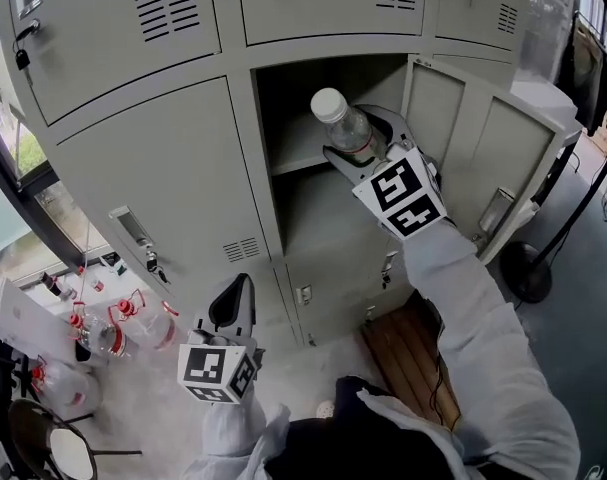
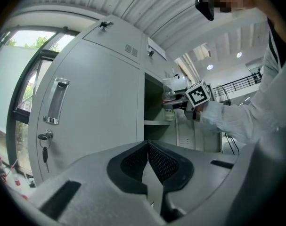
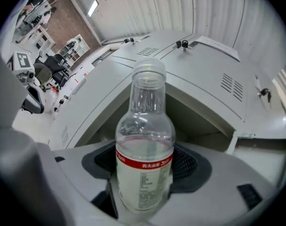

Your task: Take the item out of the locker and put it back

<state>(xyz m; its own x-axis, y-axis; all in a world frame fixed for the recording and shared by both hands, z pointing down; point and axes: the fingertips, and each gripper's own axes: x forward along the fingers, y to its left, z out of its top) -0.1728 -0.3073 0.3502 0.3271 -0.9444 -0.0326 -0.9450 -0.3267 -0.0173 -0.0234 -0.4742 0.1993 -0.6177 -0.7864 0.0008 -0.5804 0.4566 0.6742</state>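
A clear plastic bottle (image 1: 335,113) with a white cap and a red-banded label stands upright at the mouth of the open locker compartment (image 1: 318,213). My right gripper (image 1: 361,140) is shut on the bottle's lower body. In the right gripper view the bottle (image 3: 145,126) fills the gap between the dark pads (image 3: 186,165). Lower down and to the left, my left gripper (image 1: 235,303) hangs in front of the closed doors, shut with nothing in it. In the left gripper view its jaws (image 2: 147,147) meet, and the bottle (image 2: 169,91) shows far off.
The compartment's door (image 1: 483,158) hangs open to the right. A shelf (image 1: 301,160) divides the compartment. The closed door (image 1: 173,183) on the left has a handle with keys. Water jugs (image 1: 133,323), a stool (image 1: 53,448), a wooden board (image 1: 413,358) and a stand base (image 1: 528,268) are on the floor.
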